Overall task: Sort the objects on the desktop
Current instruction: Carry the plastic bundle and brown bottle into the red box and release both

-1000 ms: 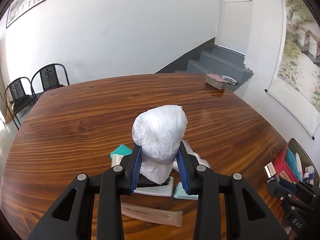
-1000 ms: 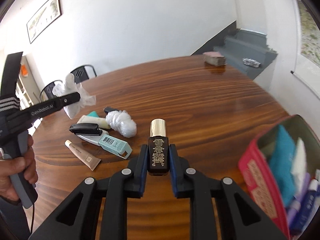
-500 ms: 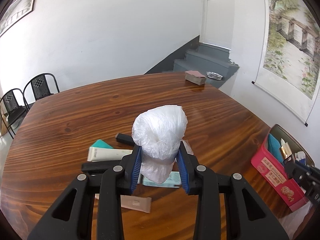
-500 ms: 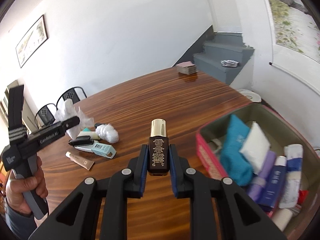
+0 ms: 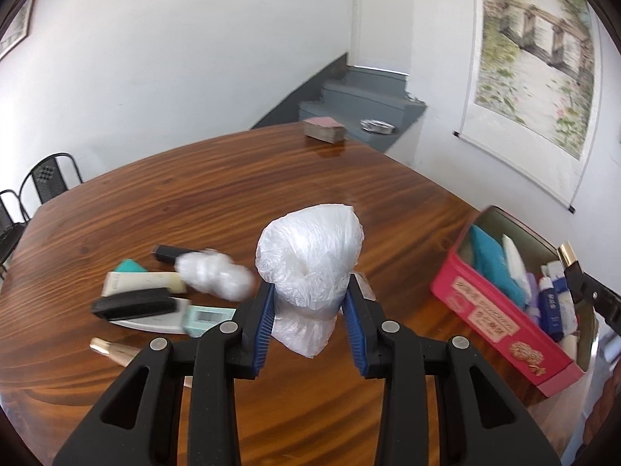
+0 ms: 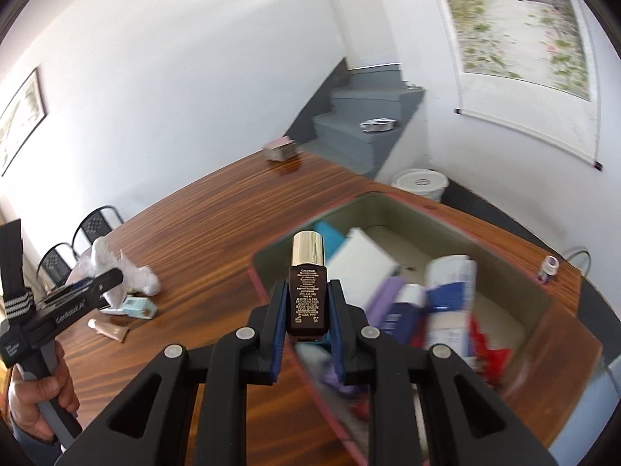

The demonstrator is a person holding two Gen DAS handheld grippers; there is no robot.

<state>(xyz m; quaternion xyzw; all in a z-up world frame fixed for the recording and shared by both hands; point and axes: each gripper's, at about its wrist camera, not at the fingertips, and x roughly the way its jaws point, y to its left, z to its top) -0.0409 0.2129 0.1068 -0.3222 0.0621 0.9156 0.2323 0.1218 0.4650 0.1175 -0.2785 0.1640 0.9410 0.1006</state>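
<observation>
My left gripper point(image 5: 310, 303) is shut on a crumpled white plastic bag point(image 5: 310, 264), held above the brown wooden table point(image 5: 233, 194). My right gripper point(image 6: 307, 305) is shut on a small dark bottle with a gold cap point(image 6: 307, 287), hanging over the open red tin box point(image 6: 535, 283) that holds tubes and packets. In the left wrist view the red tin box point(image 5: 493, 310) stands at the right, with the gold cap point(image 5: 567, 253) above its far side. In the right wrist view the left gripper point(image 6: 97, 283) with its bag appears at the left, held by a hand point(image 6: 42, 400).
Loose items lie left of the bag: a second plastic wad point(image 5: 217, 275), a cream tube point(image 5: 143, 282), a black stapler point(image 5: 134, 306), a teal box point(image 5: 205, 316), a beige tube point(image 5: 112, 349). A small block point(image 5: 324, 130) sits at the far edge. A small vial point(image 6: 547, 268) stands beyond the tin.
Both grippers have swung right across the table with their loads. The right gripper with the bottle now hangs over the tin; the tin has come into the left wrist view.
</observation>
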